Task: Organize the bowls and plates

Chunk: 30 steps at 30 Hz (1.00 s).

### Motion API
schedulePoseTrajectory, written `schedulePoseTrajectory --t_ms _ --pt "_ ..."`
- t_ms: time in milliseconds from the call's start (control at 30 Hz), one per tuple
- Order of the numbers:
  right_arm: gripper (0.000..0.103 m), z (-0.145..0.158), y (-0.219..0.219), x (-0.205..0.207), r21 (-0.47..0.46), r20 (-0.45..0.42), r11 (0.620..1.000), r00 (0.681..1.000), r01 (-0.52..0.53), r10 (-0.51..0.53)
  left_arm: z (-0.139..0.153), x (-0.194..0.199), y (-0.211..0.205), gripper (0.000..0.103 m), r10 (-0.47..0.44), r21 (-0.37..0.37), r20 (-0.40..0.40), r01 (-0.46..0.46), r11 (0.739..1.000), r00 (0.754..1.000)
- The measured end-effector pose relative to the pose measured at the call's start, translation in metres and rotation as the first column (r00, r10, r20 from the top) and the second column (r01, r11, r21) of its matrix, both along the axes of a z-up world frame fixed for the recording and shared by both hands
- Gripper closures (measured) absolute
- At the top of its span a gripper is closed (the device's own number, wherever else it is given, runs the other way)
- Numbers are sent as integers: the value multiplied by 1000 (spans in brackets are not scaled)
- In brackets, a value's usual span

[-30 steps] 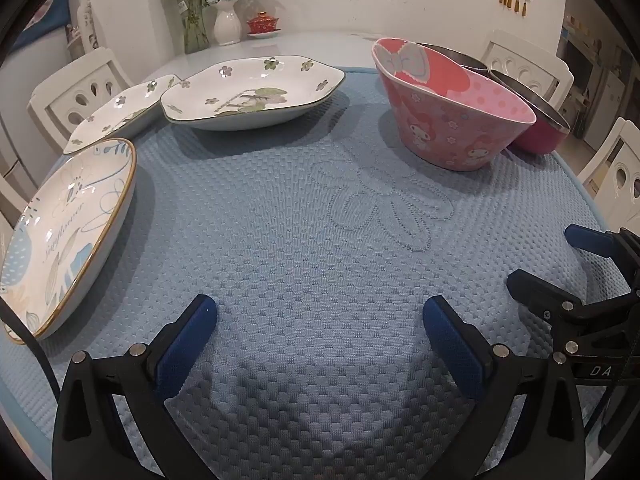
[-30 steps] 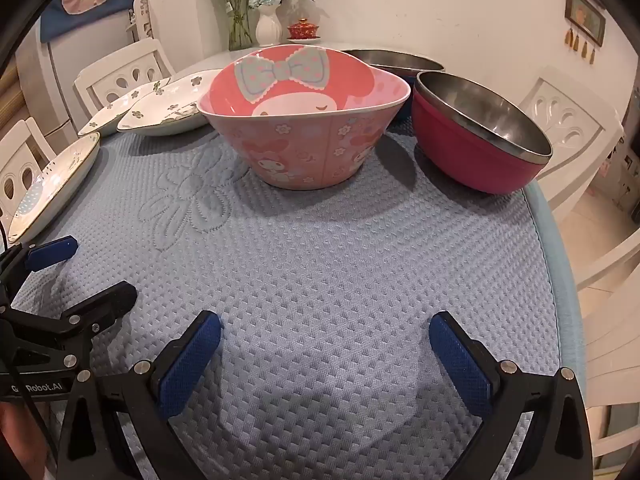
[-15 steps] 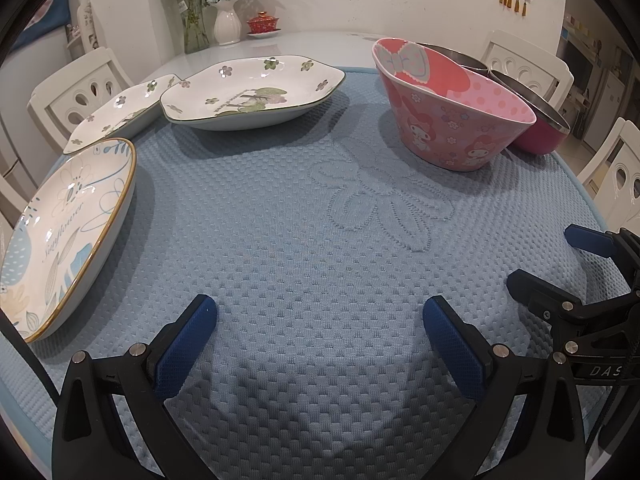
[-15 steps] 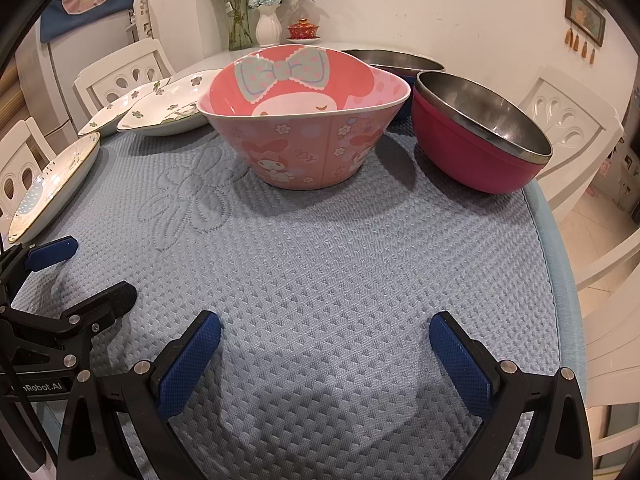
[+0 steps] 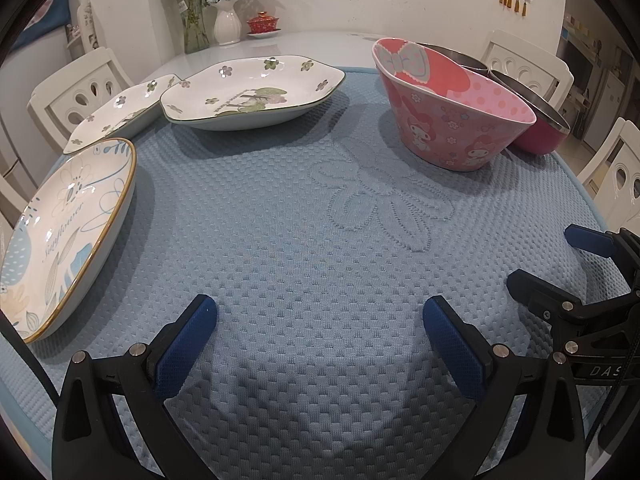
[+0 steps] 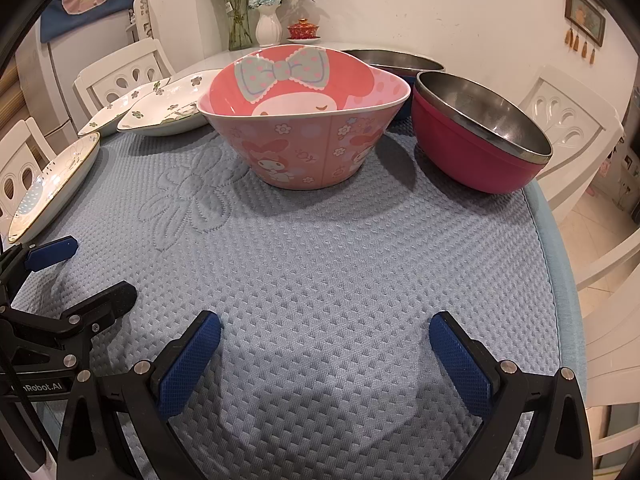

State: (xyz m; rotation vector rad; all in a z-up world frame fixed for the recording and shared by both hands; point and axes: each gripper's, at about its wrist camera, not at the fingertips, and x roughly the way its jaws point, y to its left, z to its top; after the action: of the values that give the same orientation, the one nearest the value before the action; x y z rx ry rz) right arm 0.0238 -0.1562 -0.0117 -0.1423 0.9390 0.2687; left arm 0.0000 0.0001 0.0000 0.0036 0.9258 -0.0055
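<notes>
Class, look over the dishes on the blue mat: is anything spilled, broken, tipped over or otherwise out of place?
Nothing stands out. The pink cartoon bowl, the magenta steel bowl and the three plates, such as the gold-rimmed plate, sit upright and intact on the mat; no spills show.

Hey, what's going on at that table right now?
Left tool open, empty. Right tool open, empty. Pink cartoon bowl untouched on blue mat. Nothing in the way.

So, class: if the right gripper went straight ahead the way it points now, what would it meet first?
Probably the pink cartoon bowl: it sits nearly dead ahead of the open right gripper, with only bare blue mat between.
</notes>
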Motion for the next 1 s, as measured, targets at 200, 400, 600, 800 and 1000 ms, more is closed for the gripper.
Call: schedulePoseTrajectory --t_ms 200,400,600,800,1000 --pt "0 0 0 0 0 0 1000 1000 0 0 0 0 0 0 0 0 0 0 1000 1000" --pt "0 0 0 0 0 0 1000 1000 0 0 0 0 -1 0 7 1 0 -7 1000 1000" --pt "0 0 0 0 2 -1 1000 1000 0 0 1 1 -3 0 15 1 1 -15 1000 1000" --pt "0 3 1 2 -5 -35 1000 999 13 -13 6 6 -2 0 9 3 -82 -9 1000 997" --pt "19 117 -12 -48 154 -334 950 919 270 -207 151 -43 60 22 123 -369 -88 -147 918 988"
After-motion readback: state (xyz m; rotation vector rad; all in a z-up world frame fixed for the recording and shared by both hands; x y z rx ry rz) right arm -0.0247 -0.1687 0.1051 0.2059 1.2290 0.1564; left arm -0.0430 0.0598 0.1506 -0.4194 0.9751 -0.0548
